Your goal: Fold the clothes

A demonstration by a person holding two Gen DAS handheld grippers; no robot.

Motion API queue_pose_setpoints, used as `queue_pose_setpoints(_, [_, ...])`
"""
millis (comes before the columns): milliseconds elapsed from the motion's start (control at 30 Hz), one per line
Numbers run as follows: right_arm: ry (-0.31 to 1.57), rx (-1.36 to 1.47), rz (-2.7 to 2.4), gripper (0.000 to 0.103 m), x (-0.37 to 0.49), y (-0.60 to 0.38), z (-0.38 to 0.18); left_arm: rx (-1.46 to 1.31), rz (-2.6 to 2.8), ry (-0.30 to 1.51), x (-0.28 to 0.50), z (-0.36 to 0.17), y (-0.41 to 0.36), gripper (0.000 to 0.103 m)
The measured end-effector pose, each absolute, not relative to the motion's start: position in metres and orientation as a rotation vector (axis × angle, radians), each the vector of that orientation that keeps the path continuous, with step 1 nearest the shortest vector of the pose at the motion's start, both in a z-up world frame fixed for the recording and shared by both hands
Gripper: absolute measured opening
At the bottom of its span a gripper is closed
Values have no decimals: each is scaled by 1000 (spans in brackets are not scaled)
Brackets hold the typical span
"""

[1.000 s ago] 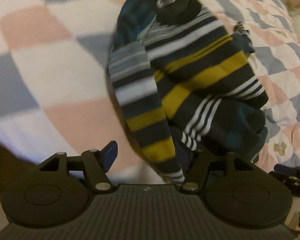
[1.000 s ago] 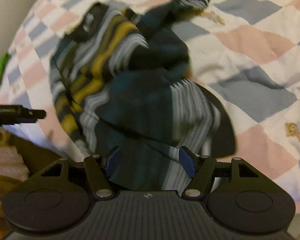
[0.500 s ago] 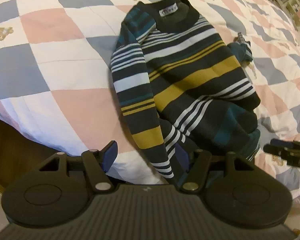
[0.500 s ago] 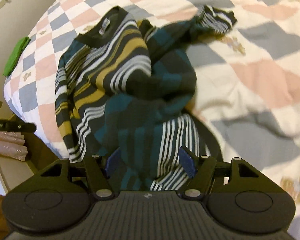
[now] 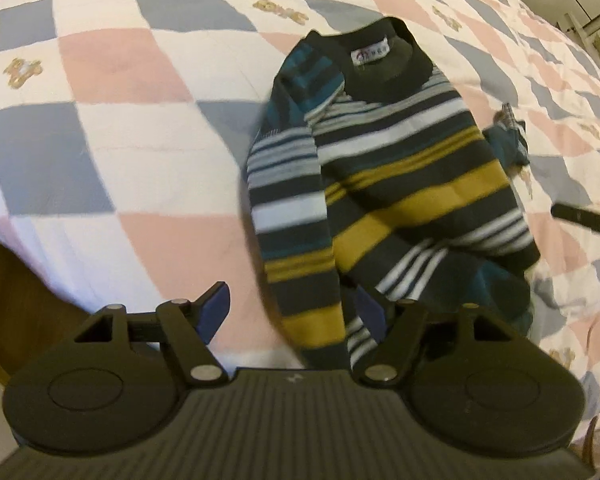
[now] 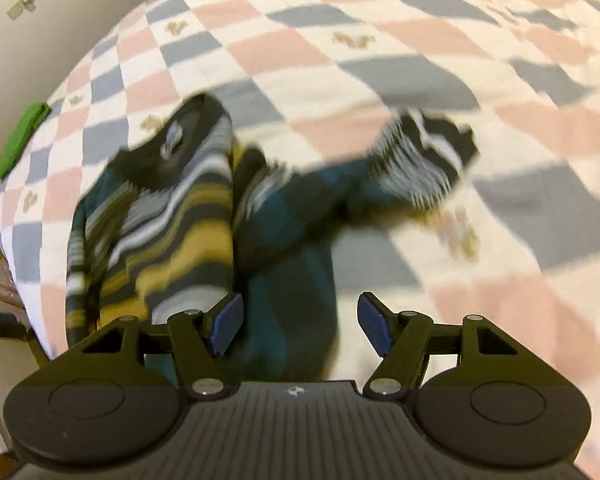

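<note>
A striped sweater [image 5: 396, 184] lies crumpled near the edge of a bed covered by a checkered quilt [image 5: 100, 128] — collar away from the person, label showing (the print on it is too small to read). One sleeve runs down between the spread fingers of the left gripper [image 5: 296, 314], which grips nothing. The right gripper [image 6: 300, 328] is also released, its blue pads apart over the teal hem. The other sleeve [image 6: 416, 164] stretches out sideways — blurred. A green object [image 6: 20, 136] sits at the quilt's far corner.
</note>
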State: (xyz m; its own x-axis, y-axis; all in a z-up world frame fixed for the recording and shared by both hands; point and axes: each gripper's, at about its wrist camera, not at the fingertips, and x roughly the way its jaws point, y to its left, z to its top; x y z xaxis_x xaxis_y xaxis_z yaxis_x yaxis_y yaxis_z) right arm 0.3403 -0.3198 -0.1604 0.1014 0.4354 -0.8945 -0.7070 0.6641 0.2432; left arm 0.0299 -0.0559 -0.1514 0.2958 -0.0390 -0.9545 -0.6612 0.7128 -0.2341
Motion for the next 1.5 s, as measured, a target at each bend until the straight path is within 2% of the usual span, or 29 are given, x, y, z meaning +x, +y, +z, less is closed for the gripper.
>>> queue_pose_setpoints(233, [1186, -310, 1020, 66, 394, -230, -183, -678, 496, 1189, 89, -186, -12, 66])
queue_pose_setpoints(400, [1196, -382, 1085, 66, 423, -171, -215, -696, 533, 1224, 119, -222, 12, 70])
queue_pose_setpoints(500, [1213, -378, 1084, 66, 442, -152, -235, -720, 533, 1254, 128, -244, 15, 68])
queue_pose_setpoints(533, [1220, -381, 1080, 66, 446, -148, -241, -719, 529, 1264, 130, -251, 13, 64])
queue_pose_setpoints(567, [1227, -384, 1076, 66, 451, -143, -246, -718, 526, 1275, 132, -259, 11, 34])
queue_pose_setpoints(600, [1234, -386, 1073, 66, 455, -138, -252, -696, 544, 1290, 132, -263, 10, 16])
queue_pose_setpoints(667, [1253, -392, 1075, 66, 461, -129, -263, -712, 578, 1264, 116, -258, 15, 9])
queue_pose_setpoints(833, [1323, -373, 1168, 66, 456, -114, -276, -762, 714, 1237, 54, -234, 33, 11])
queue_pose_setpoints(967, [1369, -368, 1248, 66, 444, -98, -287, -844, 773, 1293, 14, -249, 37, 16])
queue_pose_setpoints(1100, [1391, -397, 1300, 67, 432, -82, -295, -875, 761, 1308, 15, -262, 38, 24])
queue_pose_setpoints(1167, [1385, -430, 1308, 70, 426, -73, -298, -899, 767, 1305, 13, -266, 38, 26])
queue_pose_setpoints(1200, [1382, -441, 1311, 76, 424, -70, -300, -913, 772, 1297, 10, -267, 38, 26])
queue_pose_setpoints(1333, [1370, -485, 1324, 80, 416, -58, -305, -931, 771, 1285, 2, -270, 35, 30])
queue_pose_setpoints(1367, [1367, -496, 1327, 76, 414, -55, -306, -927, 769, 1286, 3, -272, 34, 30])
queue_pose_setpoints(1400, [1363, -507, 1330, 45, 412, -52, -307, -914, 765, 1288, 4, -275, 33, 27])
queue_pose_setpoints(1433, [1363, -514, 1332, 23, 410, -49, -308, -910, 760, 1279, 4, -274, 30, 22])
queue_pose_setpoints(1467, [1379, -487, 1327, 5, 409, -53, -307, -907, 756, 1269, 4, -273, 28, 9])
queue_pose_setpoints(1500, [1352, -482, 1315, 5, 405, -58, -301, -903, 752, 1259, 4, -273, 26, 9])
